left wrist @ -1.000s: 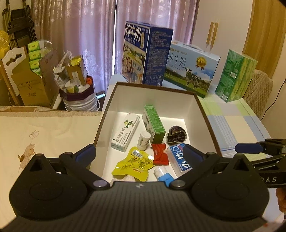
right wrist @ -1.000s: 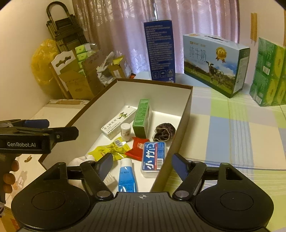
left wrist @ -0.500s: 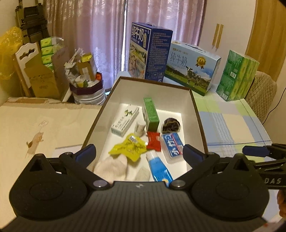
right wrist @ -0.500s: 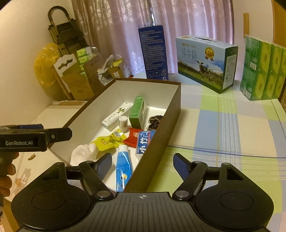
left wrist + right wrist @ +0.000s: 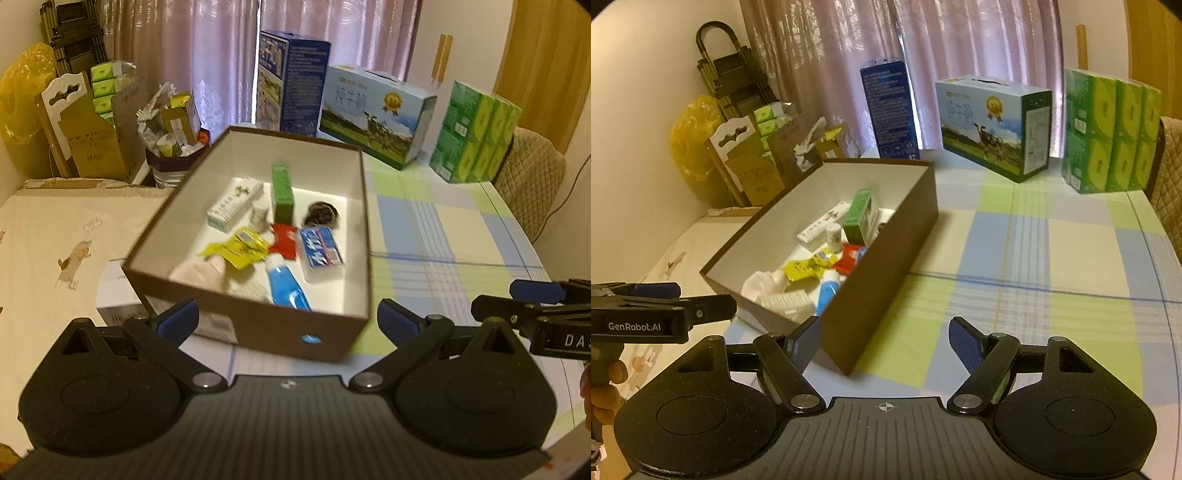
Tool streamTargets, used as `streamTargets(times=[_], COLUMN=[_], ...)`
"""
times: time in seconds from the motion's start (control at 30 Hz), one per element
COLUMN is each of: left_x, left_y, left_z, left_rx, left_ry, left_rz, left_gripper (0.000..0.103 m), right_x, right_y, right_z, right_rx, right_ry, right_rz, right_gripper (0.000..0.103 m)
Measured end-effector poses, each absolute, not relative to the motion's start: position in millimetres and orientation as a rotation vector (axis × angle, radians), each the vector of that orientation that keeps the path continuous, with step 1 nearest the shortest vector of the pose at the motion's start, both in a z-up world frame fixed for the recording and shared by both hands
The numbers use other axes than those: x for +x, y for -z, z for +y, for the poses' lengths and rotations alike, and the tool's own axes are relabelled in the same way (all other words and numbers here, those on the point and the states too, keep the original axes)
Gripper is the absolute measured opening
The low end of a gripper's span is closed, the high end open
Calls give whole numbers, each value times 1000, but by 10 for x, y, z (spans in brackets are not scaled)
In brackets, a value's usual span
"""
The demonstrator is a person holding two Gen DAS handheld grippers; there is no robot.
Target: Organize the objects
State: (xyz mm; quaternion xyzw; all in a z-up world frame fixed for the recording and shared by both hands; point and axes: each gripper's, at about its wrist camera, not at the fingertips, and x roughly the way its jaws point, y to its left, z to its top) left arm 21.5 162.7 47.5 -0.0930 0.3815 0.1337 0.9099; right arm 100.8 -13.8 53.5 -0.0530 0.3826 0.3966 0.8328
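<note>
Checked tablecloth (image 5: 1015, 258) is occupied by a brown box (image 5: 280, 332), long axis running toward the curtains. Left gripper (image 5: 288, 317) and right gripper (image 5: 884, 338) are held spread, empty, before its near wall.

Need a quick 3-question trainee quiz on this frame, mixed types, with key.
1. True or false: the left tool is shut on the blue tube.
2. What lies right of the red packet in the left view: A) white sock B) blue-and-white pack C) yellow pouch?
3. Fill in: the green carton lies inside the brown ___.

Key: 1 false, both tools are open, right tool too; 2 B; 3 box.
</note>
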Motion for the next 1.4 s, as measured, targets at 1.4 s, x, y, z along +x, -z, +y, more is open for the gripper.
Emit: streamTargets(times=[1.4], left_x=[-631], left_y=[-291], left_z=[16], left_rx=[-166], left_ry=[-226], left_rz=[858], left_gripper=[101], right_x=[277], right_y=[-426], right_z=[-1902], right_rx=[-118], right_ry=[-757], right_rz=[865], right_gripper=[73])
